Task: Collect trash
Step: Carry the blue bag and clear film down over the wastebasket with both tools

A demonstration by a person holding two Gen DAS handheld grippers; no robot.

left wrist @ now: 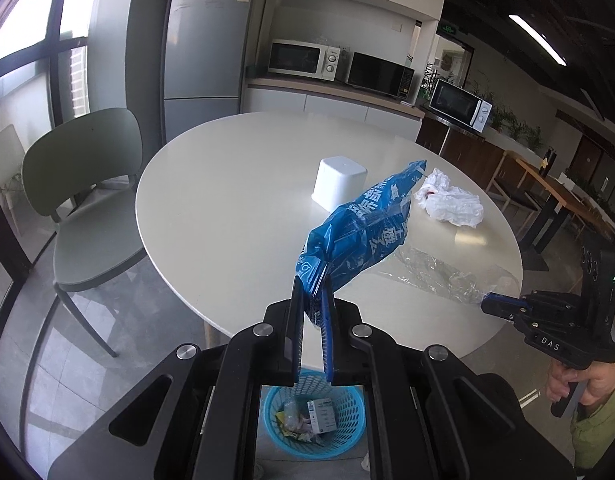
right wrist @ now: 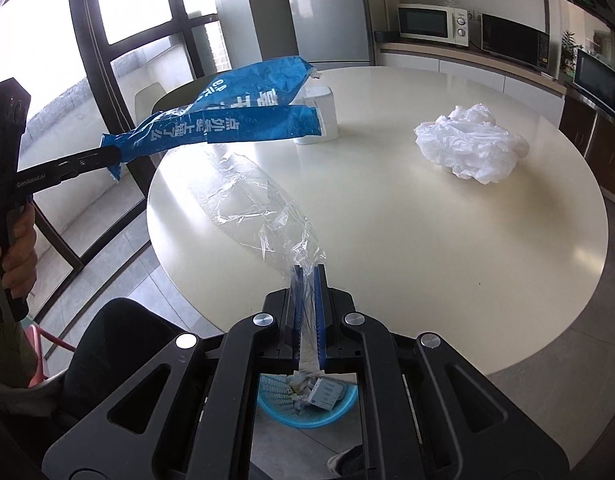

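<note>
The left gripper (left wrist: 313,312) pinches a blue plastic bag (left wrist: 359,228) aloft; the right gripper (right wrist: 307,280) clamps clear film (right wrist: 247,196) trailing on the table (right wrist: 427,240). Both should release only directly above the blue basket (left wrist: 347,432) below.

Glossy blue plastic bag (left wrist: 359,232), clear crinkly film (right wrist: 247,204), smooth matt tbl (left wrist: 227,200).

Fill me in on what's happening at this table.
A person is clearing trash with two handheld tools. The left claw is shut on a blue plastic bag, lifted over the table's edge. The right claw pinches a clear plastic wrapper. A crumpled white bag remains on the round table. A blue wastebasket waits below.
</note>
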